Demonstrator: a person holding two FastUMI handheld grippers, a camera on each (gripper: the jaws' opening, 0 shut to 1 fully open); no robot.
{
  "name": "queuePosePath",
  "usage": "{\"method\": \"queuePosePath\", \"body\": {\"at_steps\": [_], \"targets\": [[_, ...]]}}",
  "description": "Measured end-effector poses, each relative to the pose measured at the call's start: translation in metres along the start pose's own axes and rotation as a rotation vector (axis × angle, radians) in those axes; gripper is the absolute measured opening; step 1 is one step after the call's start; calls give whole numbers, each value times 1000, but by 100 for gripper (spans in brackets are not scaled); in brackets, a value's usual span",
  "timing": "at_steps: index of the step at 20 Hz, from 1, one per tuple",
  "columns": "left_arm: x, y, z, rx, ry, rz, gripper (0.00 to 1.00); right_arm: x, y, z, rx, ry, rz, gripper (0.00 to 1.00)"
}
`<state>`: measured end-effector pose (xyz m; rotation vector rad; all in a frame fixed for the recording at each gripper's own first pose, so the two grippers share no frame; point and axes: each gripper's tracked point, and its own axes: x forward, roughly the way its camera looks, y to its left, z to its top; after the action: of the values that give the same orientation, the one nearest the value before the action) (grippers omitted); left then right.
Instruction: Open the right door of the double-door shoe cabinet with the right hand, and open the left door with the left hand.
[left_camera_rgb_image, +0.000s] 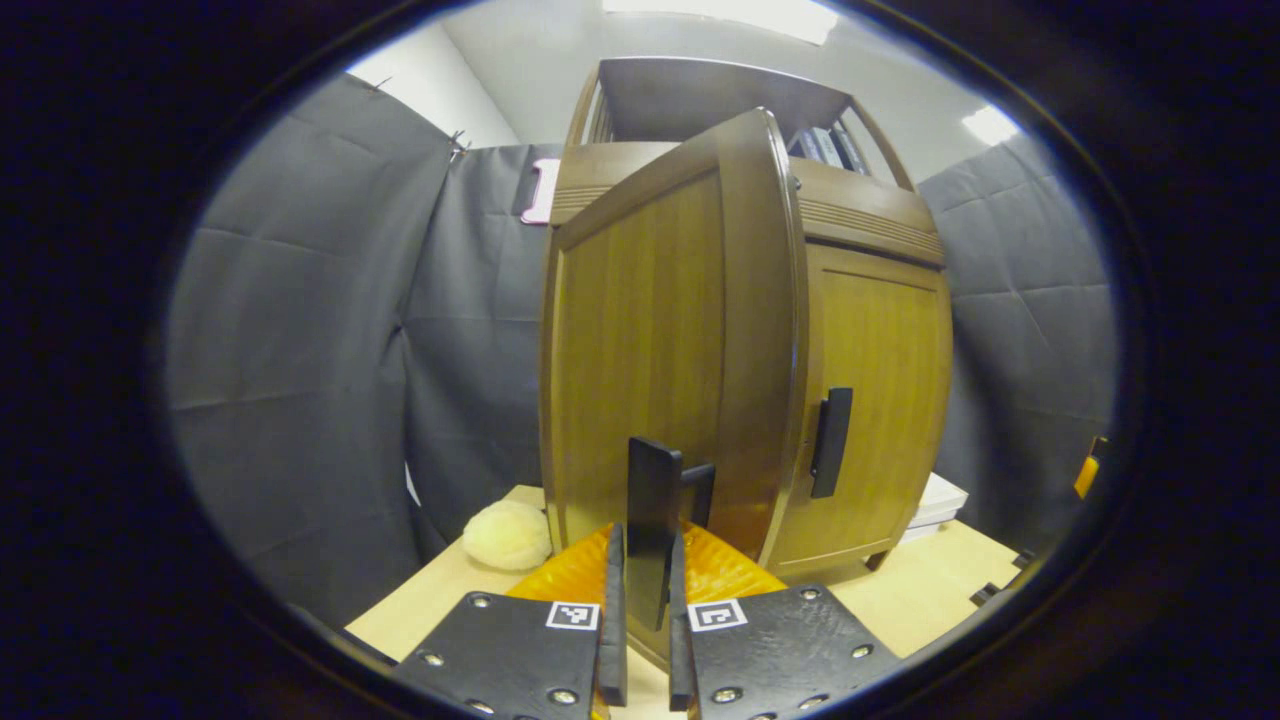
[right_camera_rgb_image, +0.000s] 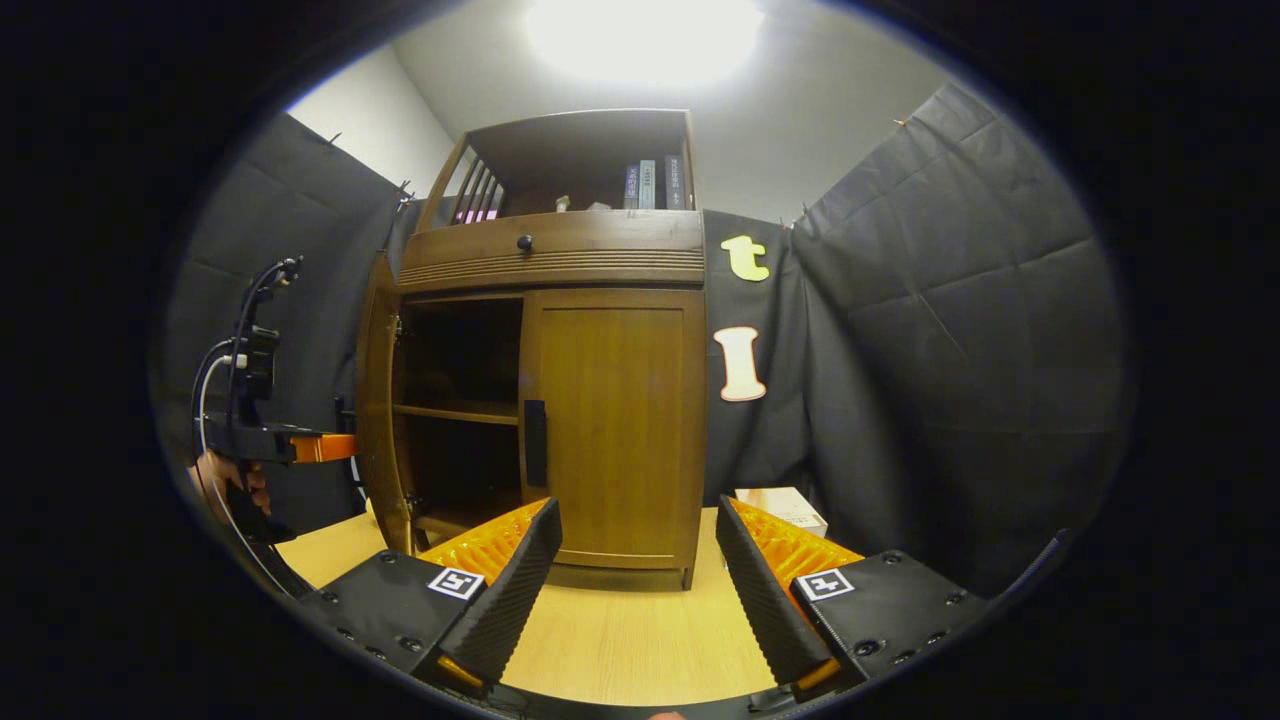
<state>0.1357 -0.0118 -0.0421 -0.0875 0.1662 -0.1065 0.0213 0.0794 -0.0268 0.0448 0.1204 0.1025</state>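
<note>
While the left door (left_camera_rgb_image: 650, 340) of the shoe cabinet (right_camera_rgb_image: 560, 260) stood swung well out from the cabinet front, we had our left gripper (left_camera_rgb_image: 641, 620) clamped on that door's handle (left_camera_rgb_image: 652, 525), both fingers pressed against the upright bar. By our judgement the left-hand step was nearly done, and the right-hand step had not begun. The right door (right_camera_rgb_image: 620, 420) sat flush against the cabinet front, its handle (right_camera_rgb_image: 535, 442) untouched at the door's inner edge. Our right gripper (right_camera_rgb_image: 640, 560) hovered with its jaws spread wide, facing the cabinet and well apart from it. The next move, as we read it, called for carrying those fingers forward to the right door's handle and closing around it before pulling outward. A pale fluffy ball (left_camera_rgb_image: 507, 535) lay on the wooden table (right_camera_rgb_image: 620, 640) just left of the cabinet, near the open door's path. A small box (right_camera_rgb_image: 785, 507) rested to the cabinet's right, and books (right_camera_rgb_image: 655, 185) stood on the open shelf above it.
</note>
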Motion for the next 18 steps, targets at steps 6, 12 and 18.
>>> {"method": "queuePosePath", "body": {"at_steps": [6, 12, 18], "targets": [[-17, 43, -3, -3, -4, 58, 15, 9, 27, -2, 6, -1, 52, 98], [-32, 91, -4, 16, -14, 141, 12, 20, 52, 3, -11, -20, 95, 98], [-59, 137, 2, 4, -41, 214, 12, 41, 80, 14, -6, -46, 138, 97]]}}
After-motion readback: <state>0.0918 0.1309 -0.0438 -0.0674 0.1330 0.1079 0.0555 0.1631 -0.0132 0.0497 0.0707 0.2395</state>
